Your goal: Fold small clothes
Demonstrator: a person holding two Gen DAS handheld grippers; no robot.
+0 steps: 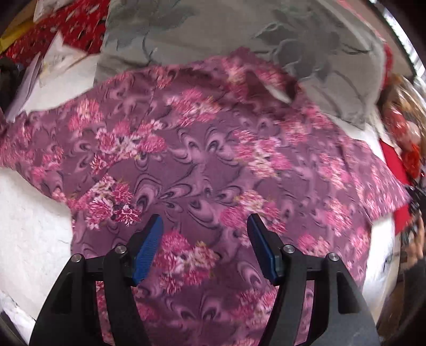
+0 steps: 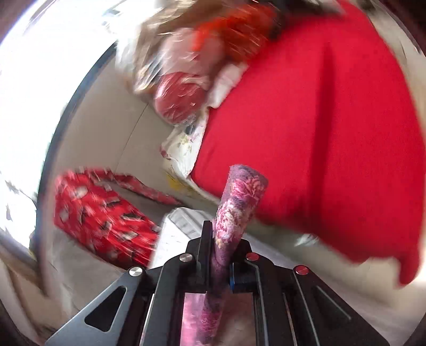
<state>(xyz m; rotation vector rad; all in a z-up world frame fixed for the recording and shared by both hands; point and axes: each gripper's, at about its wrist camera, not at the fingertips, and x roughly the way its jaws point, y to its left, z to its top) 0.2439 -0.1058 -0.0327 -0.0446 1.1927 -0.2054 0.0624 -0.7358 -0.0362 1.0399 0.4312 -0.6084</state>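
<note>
- The floral garment (image 1: 202, 149), purple with pink flower clusters, lies spread across a white surface (image 1: 34, 226) in the left wrist view; I cannot tell whether that surface is a bed or a worktop.
- The left tongs (image 1: 205, 222) hang above the near part of the garment with their blue-padded fingers (image 1: 149, 247) set wide apart, nothing between them.
- A grey cloth with a darker leaf pattern (image 1: 213, 34) lies at the far edge of the garment and overlaps its upper right part.
- Some white papers (image 1: 53, 64) sit at the far left, beside a red patterned fabric (image 1: 69, 24).
- In the right wrist view, the right tongs (image 2: 222, 239) are closed tight on a bunched strip of the same floral garment (image 2: 237, 202), which sticks up past the fingertips and also trails back below them.
- Beyond the right tongs, a plain red cloth (image 2: 319, 127) fills the right side of that view.
- A red printed bundle (image 2: 101, 213) lies at the lower left, and a clear plastic bag with something red inside (image 2: 181, 101) lies farther off; both are blurred.
</note>
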